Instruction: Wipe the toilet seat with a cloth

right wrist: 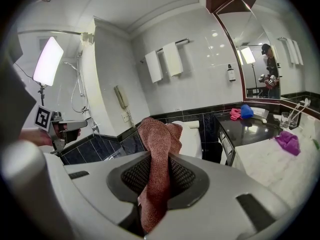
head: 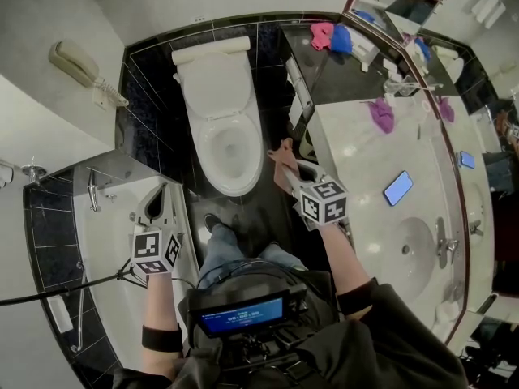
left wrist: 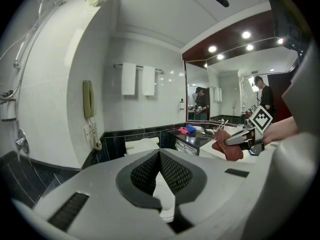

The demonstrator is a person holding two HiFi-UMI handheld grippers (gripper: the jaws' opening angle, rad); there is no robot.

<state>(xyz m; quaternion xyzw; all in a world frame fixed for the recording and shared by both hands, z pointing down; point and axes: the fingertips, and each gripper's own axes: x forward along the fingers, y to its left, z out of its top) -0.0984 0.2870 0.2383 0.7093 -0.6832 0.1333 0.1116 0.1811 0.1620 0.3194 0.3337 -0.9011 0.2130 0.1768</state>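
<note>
The white toilet (head: pixel 223 128) stands against the black tiled wall with its lid up and the seat ring (head: pixel 206 146) bare. My right gripper (head: pixel 285 159) hovers just right of the bowl, shut on a reddish-brown cloth (head: pixel 281 154). In the right gripper view the cloth (right wrist: pixel 156 149) hangs between the pads and covers part of the toilet (right wrist: pixel 193 134). My left gripper (head: pixel 159 205) is held low at the left, over the tub edge, shut with nothing in it. Its closed jaws (left wrist: pixel 160 155) point toward the toilet (left wrist: pixel 142 145).
A marble vanity (head: pixel 365 160) at the right carries a phone (head: pixel 398 187), a purple cloth (head: pixel 381 114) and a sink (head: pixel 413 245). Pink (head: pixel 323 32) and blue (head: pixel 341 39) cloths lie on the dark counter. A wall phone (head: pixel 77 63) hangs at the left. A bathtub (head: pixel 113 209) is beside me.
</note>
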